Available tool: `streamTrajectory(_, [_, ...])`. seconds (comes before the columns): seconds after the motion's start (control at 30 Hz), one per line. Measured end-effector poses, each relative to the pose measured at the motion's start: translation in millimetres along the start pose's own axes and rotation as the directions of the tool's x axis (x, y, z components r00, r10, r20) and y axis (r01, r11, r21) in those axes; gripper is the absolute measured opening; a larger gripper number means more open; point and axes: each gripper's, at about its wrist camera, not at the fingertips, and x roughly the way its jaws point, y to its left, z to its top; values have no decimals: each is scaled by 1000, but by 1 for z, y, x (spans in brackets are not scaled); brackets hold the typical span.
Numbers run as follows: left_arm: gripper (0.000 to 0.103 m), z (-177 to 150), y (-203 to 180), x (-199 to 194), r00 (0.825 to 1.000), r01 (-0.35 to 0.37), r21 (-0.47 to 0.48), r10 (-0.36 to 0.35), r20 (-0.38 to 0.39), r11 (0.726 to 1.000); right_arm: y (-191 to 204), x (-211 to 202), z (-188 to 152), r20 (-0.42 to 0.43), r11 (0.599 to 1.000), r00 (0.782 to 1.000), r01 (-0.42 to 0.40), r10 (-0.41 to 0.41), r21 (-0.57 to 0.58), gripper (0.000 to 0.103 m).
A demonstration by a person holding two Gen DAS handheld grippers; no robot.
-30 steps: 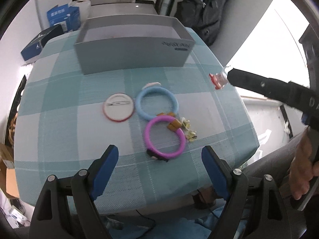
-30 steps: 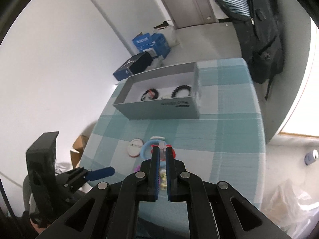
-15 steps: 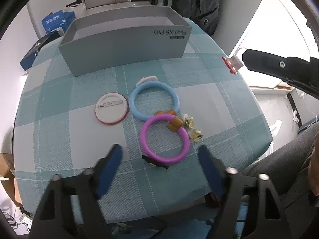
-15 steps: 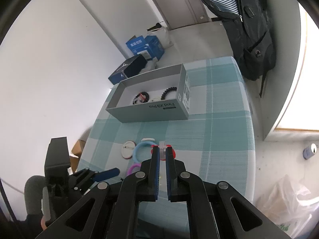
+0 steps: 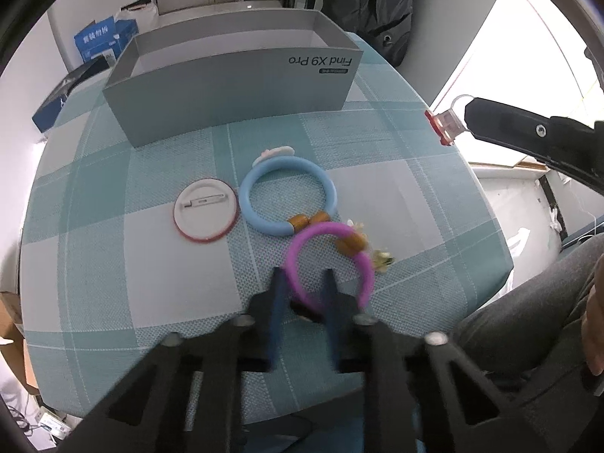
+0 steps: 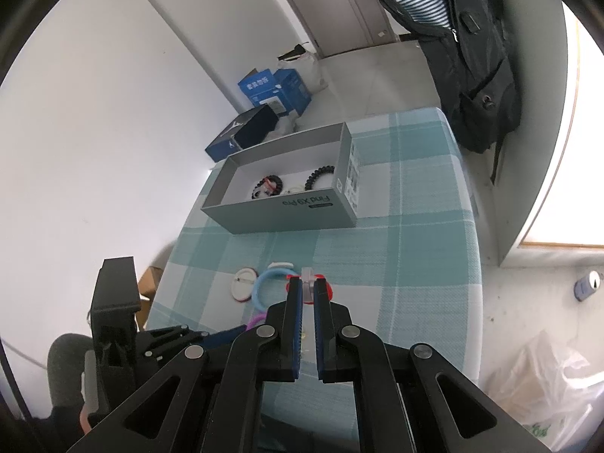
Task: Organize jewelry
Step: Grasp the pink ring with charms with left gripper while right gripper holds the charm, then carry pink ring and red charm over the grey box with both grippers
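Observation:
My left gripper [image 5: 303,283] has closed on the near rim of the purple bracelet [image 5: 362,260], which lies on the checked tablecloth [image 5: 113,271]. A blue bracelet [image 5: 264,222], a round pin badge [image 5: 205,209] and small gold charms [image 5: 381,258] lie beside it. My right gripper [image 6: 308,288] is shut on a small red and clear charm [image 6: 307,277], held in the air right of the table; it also shows in the left wrist view [image 5: 445,124]. The grey open box [image 6: 287,207] holds black beaded bracelets [image 6: 319,177].
The grey box [image 5: 234,87] stands at the table's far side. Blue cardboard boxes [image 6: 271,90] and a dark shoe box [image 6: 241,134] sit on the floor behind. A dark jacket [image 6: 464,56] hangs at the far right. The table edge [image 5: 502,256] is near on the right.
My left gripper has moved forward and its fingers have closed from wide open onto the purple bracelet's near rim. My right gripper has risen with the red charm in it.

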Motion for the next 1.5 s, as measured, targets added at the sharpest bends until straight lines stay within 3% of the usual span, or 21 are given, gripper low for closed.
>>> streamTrajectory(0.53, [6,3,0,-5,1000,-25,-3,25,18,1000,-1,2,-1,-6,1000,1000,3,-3,3,5])
streamTrajectory(1.03, [6,12,13,-34,994,6,-71,2,112,997,6,3,1,-2,1000,1000,-24,24,-7,5])
streamTrajectory(1.3, [5,40,43,-55,982,58,-190,-22,186,980,16,6,18,-6,999,999,-53,53,5,5])
streamTrajectory(1.5, [5,69,50,-72,975,52,-193,-8,224,980,27,3,50,16,996,996,-90,90,4,5])
